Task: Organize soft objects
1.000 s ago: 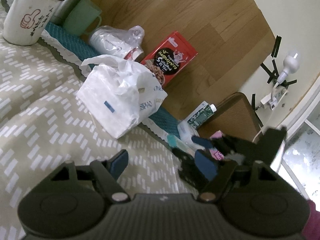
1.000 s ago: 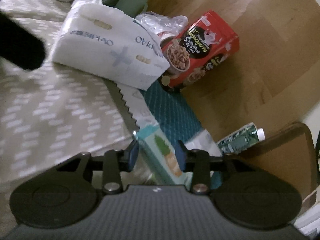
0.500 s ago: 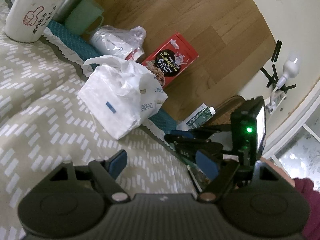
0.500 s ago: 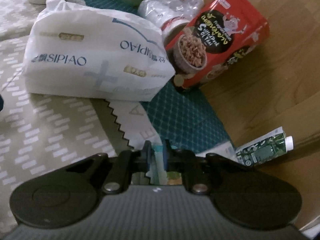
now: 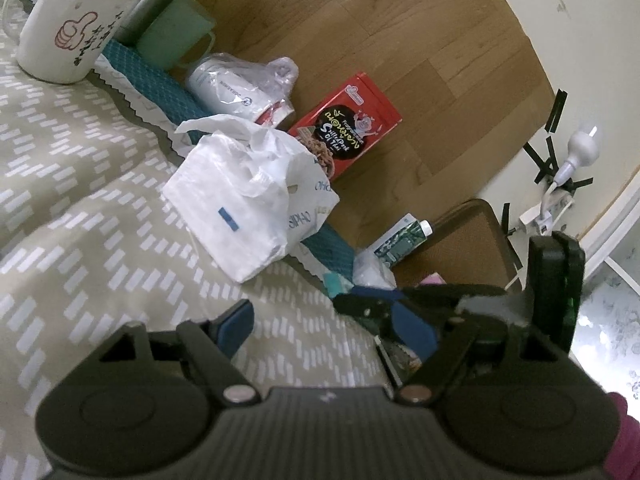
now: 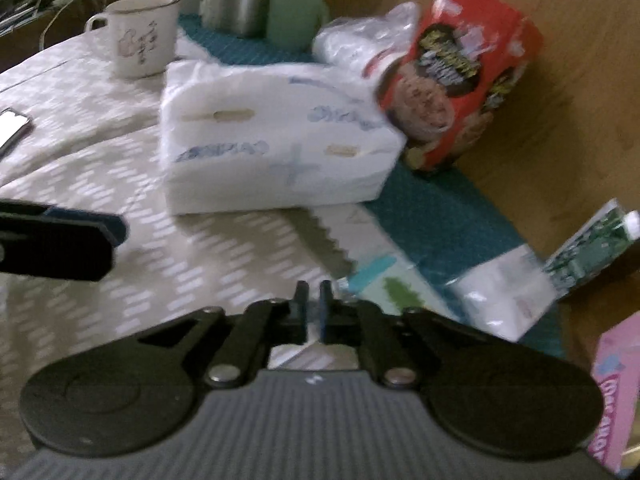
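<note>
**Right claw pinched nearly closed at cloth edge; left claw wide open**

Left claw [image 5: 324, 322]: fingers spread wide, nothing between them; it hangs over the beige patterned cloth [image 5: 80, 208] covering the surface. The right claw [image 5: 384, 304] shows at its 3 o'clock, low beside the cloth's edge.

Right claw [image 6: 313, 312]: fingers drawn in to a narrow slit. The frame is blurred, and I cannot tell whether anything is caught between them. A small teal-and-white packet [image 6: 380, 284] lies just past the tips at 1 o'clock.

White tissue pack [image 6: 272, 140]: lies flat on the cloth, at 12 o'clock from the right claw and well apart from it. In the left view the tissue pack [image 5: 248, 204] has a crumpled open top.

Red cereal box [image 6: 456, 76] leans at the pack's 2 o'clock, touching it. White mug [image 6: 140, 36] stands at 10 o'clock, a spoon inside. Green-printed tube [image 6: 592, 248] and a clear plastic bag [image 6: 504, 300] at 3 o'clock, on the teal mat [image 6: 440, 216]. Pink box [image 6: 616, 396] at 4 o'clock, by the frame edge.
</note>
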{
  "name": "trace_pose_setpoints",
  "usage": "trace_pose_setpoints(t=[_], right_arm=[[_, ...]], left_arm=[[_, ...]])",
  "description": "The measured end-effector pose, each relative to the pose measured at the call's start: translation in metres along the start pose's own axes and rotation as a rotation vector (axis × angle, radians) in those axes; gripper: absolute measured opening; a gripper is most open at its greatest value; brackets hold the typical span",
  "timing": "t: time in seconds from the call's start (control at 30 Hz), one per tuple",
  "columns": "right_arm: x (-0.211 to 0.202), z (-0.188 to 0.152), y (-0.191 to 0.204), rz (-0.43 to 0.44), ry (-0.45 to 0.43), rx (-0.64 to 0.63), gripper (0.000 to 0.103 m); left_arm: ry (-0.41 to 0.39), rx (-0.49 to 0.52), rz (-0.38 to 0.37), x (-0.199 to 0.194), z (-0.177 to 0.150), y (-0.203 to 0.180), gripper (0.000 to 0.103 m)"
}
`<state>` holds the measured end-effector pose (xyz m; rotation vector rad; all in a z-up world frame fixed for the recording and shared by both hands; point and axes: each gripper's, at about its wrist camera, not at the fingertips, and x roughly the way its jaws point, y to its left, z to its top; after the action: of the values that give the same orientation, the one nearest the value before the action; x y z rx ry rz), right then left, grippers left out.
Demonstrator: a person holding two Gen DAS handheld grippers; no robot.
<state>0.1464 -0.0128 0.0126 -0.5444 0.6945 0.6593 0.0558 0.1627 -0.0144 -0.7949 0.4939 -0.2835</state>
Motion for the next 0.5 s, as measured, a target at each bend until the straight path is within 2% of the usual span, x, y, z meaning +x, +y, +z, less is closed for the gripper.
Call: trace_pose_setpoints(t=[0.03,0.07,0.1,0.13,0.2,0.3,0.4,0.47,0.5], right_arm=[[0.000,0.002,-0.007,-0.005,0.003,0.023,0.031],[0.000,0.004,-0.014,-0.009,0.013,0.044,0.038],[0.001,0.005,-0.019,-0.013,0.023,0.056,0.052],[0.005,0.008,-0.023,-0.022,0.035,0.057,0.059],[0.017,0.009,-0.028,-0.042,0.086,0.063,0.063],[0.027,0.010,-0.046,-0.018,0.110,0.153,0.082],[0.039,0.012,-0.060,0.025,0.129,0.243,0.088],[0.044,0.012,-0.069,0.077,0.147,0.332,0.087],[0.045,0.013,-0.072,0.083,0.145,0.346,0.083]], left_arm=[[0.000,0.001,0.001,0.000,0.000,0.000,0.079],[0.001,0.002,0.002,0.000,0.000,0.000,0.079],[0.001,0.002,0.001,0.000,0.000,0.000,0.079],[0.002,0.002,-0.001,0.000,0.000,0.000,0.080],[0.003,0.002,-0.002,0.000,0.000,0.000,0.080],[0.003,0.002,-0.003,0.000,0.001,0.001,0.080],[0.003,0.002,-0.005,0.000,0.001,0.001,0.081],[0.004,0.002,-0.006,0.000,0.001,0.001,0.081],[0.004,0.001,-0.007,0.001,0.001,0.001,0.081]])
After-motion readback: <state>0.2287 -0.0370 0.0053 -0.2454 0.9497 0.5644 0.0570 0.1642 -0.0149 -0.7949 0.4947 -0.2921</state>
